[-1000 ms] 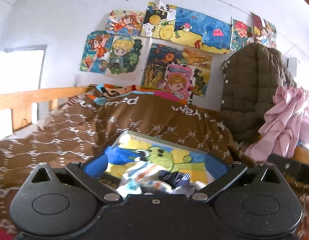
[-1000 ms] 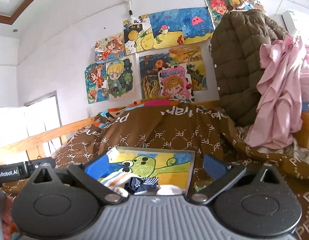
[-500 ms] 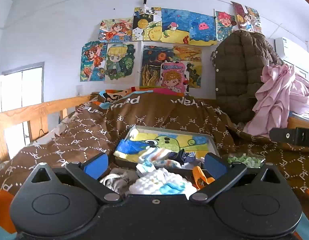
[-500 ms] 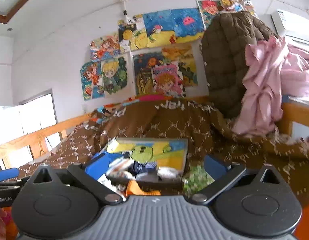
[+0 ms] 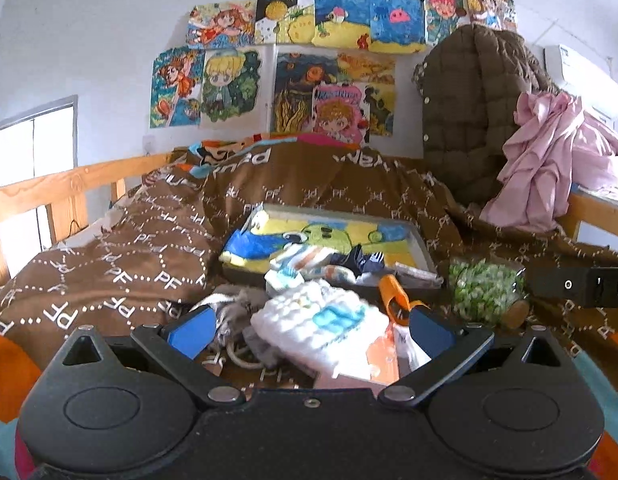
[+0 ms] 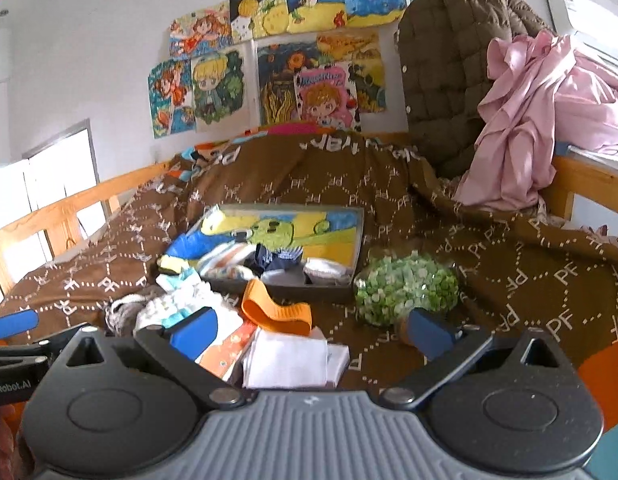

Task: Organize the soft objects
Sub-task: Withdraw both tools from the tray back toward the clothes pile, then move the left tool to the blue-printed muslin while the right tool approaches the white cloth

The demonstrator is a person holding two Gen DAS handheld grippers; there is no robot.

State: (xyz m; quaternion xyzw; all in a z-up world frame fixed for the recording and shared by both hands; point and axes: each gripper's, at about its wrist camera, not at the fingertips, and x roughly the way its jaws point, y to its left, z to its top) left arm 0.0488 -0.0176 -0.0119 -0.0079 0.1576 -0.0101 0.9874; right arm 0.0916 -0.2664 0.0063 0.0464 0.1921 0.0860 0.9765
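Observation:
A shallow grey box (image 5: pixel 423 270) (image 6: pixel 359 240) with a cartoon-printed lining lies on the brown quilt and holds striped and dark socks (image 6: pixel 269 260). In front of it is a loose pile: a fluffy white and blue cloth (image 5: pixel 325 324), a grey knitted piece (image 5: pixel 233 308), an orange band (image 6: pixel 275 312), a folded white cloth (image 6: pixel 289 360) and a green-and-white bundle (image 6: pixel 405 290) (image 5: pixel 483 292). My left gripper (image 5: pixel 309 330) hangs open over the fluffy cloth, holding nothing. Open and bare too, my right gripper (image 6: pixel 313 328) hovers above the white cloth and orange band.
The brown patterned quilt (image 5: pixel 129 256) covers the bed, with a wooden rail (image 5: pixel 49 192) on the left. A brown quilted jacket (image 5: pixel 473 108) and pink cloth (image 5: pixel 549 164) hang at the back right. Drawings (image 5: pixel 309 52) cover the wall. Orange bedding (image 6: pixel 601 380) shows at the near edges.
Both grippers have pulled back from the box and dipped, so the loose pile in front of the box has come into view. Both stay open.

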